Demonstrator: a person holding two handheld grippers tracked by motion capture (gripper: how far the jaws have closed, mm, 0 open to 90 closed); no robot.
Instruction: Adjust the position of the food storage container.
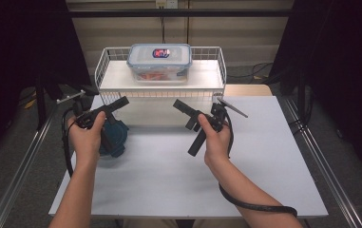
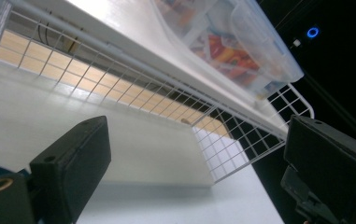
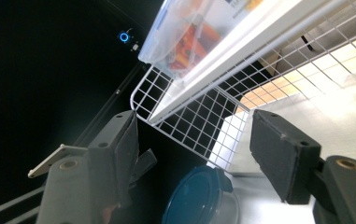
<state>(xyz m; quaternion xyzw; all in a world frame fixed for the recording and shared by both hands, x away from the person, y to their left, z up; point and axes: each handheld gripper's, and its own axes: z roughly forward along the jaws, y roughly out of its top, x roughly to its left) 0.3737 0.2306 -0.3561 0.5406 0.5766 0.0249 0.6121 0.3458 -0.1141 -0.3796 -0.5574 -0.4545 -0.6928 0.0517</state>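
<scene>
Hovering with fingers spread and empty, the left gripper [image 1: 117, 105] and right gripper [image 1: 188, 124] flank the blue-lidded container [image 1: 114, 135].

No legible text or labels

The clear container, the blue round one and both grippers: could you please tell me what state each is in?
clear container: lid on, upright on the wire shelf
blue round container: lid on, on the table beside the left hand
left gripper: open, empty
right gripper: open, empty
</scene>
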